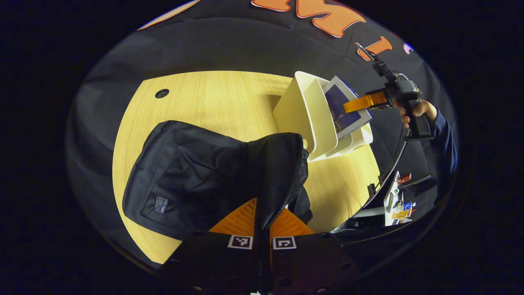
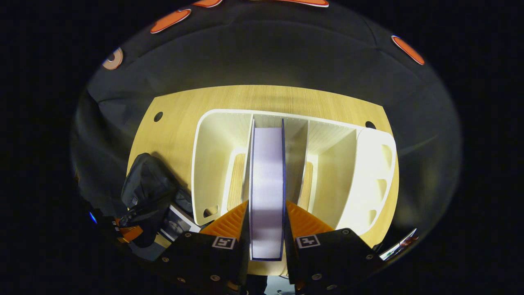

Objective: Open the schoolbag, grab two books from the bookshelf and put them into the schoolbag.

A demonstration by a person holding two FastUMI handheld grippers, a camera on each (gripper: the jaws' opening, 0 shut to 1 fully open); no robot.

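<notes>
Pinching the book [image 2: 266,180] flat between both fingers of the right gripper [image 2: 267,203], fingers closed on its two covers. Book standing on edge in the shelf [image 2: 213,135], between two dividers, second slot from the shelf's left end. In the left gripper view, top corner poking up and tilted above the shelf rim.

Clamping the bag [image 1: 184,180] at its zipped rim with the left gripper [image 1: 266,209], fingers nearly together with the rim fabric between them, holding the mouth up. Bag lying toward the table's [image 1: 213,98] left edge, shelf by the right edge.

Probably pulling the book out now. Doing it well: drawing straight up along the dividers, not twisting, so as not to drag the shelf; keeping the grip low enough to stop the book swinging; keeping the bag's mouth wide and lifted for the drop-in.

Other shelf slots looking bare. Bag's inside hidden; something flat and printed showing beside it in the right gripper view, impossible to tell whether in or out.
</notes>
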